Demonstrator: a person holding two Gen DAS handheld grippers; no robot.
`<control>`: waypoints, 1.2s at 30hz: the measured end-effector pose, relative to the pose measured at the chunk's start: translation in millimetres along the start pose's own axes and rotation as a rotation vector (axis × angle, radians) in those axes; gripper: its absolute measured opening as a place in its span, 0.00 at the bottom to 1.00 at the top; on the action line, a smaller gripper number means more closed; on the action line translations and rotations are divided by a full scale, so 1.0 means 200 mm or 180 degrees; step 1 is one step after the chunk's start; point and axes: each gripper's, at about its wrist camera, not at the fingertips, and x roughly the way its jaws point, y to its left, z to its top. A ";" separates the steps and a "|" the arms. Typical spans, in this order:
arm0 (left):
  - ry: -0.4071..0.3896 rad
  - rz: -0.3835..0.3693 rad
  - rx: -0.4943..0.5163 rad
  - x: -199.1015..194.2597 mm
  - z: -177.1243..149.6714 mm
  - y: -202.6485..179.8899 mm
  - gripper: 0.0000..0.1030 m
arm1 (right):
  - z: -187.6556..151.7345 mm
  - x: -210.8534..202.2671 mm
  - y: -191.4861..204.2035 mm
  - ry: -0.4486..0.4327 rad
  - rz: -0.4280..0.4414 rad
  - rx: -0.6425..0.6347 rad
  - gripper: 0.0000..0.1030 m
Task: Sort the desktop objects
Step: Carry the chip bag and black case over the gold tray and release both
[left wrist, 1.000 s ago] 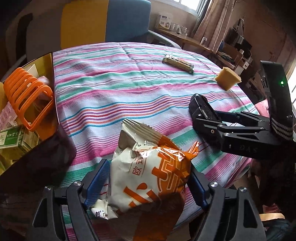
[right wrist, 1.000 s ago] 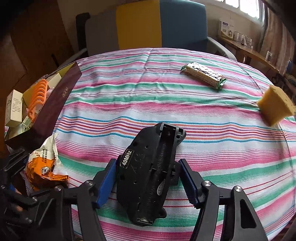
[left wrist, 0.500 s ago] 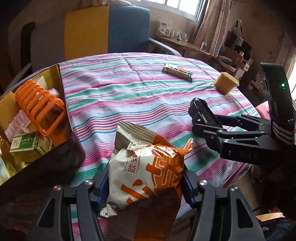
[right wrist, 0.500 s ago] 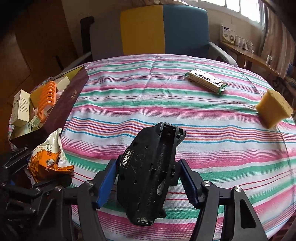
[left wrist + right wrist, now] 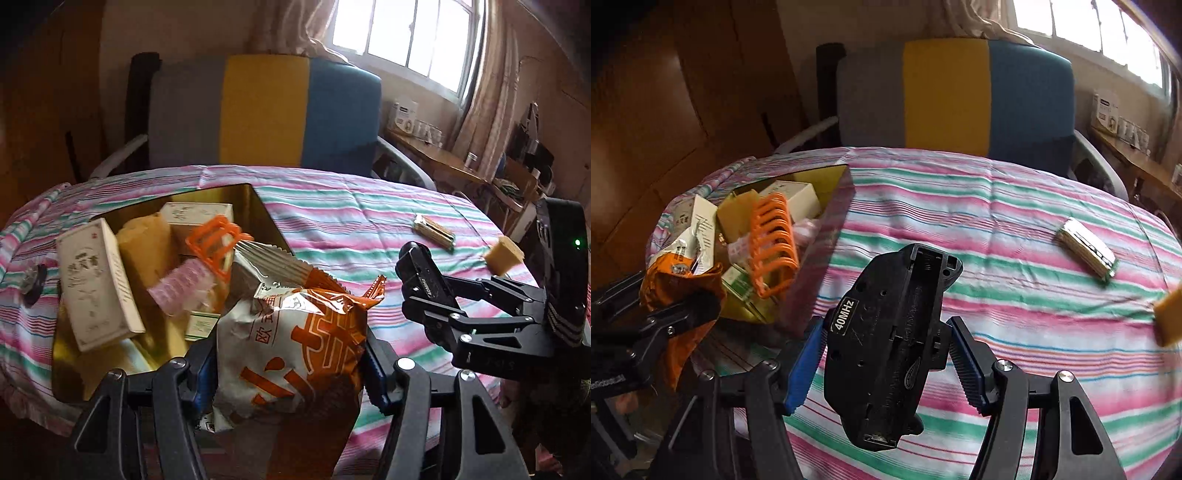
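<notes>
While both hands hang over the striped table, this is how things stand.

Left gripper [image 5: 291,373]: its blue pads are pressed into both sides of the orange-and-white snack bag [image 5: 291,339], which is clear of the cloth and sits in front of the near corner of the box.
Right gripper [image 5: 886,365]: closed on the black remote-control casing [image 5: 890,339], marked 40MHz, its open battery bay facing up; the casing is lifted off the tablecloth [image 5: 1015,280].
Box [image 5: 258,206]: a gold-lined, dark-sided box at the table's left edge, crowded with a white carton [image 5: 94,288], an orange plastic rack [image 5: 218,243], a pink item and other small cartons.
On the cloth: a foil-wrapped bar [image 5: 1086,251] lies on the far right, with a yellow sponge block [image 5: 504,254] near it at the table's edge, both well apart from the box.
Behind the table: a grey, yellow and blue chair [image 5: 266,114] under a bright window.
</notes>
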 end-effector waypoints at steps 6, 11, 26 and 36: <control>-0.0104 0.0373 -0.0284 0.00 0.10 0.31 0.62 | 0.21 0.13 0.27 -0.0067 0.0273 -0.0269 0.65; -0.0152 0.0606 -0.0401 0.06 0.20 0.51 0.63 | 0.41 0.28 0.45 -0.0117 0.0410 -0.0368 0.65; -0.0273 0.0267 -0.0842 0.10 0.24 0.73 0.69 | 0.59 0.50 0.55 0.0076 0.0718 -0.0055 0.66; -0.0177 0.0050 -0.0557 0.08 0.02 0.49 0.69 | 0.46 0.38 0.52 0.0080 0.0803 0.0047 0.66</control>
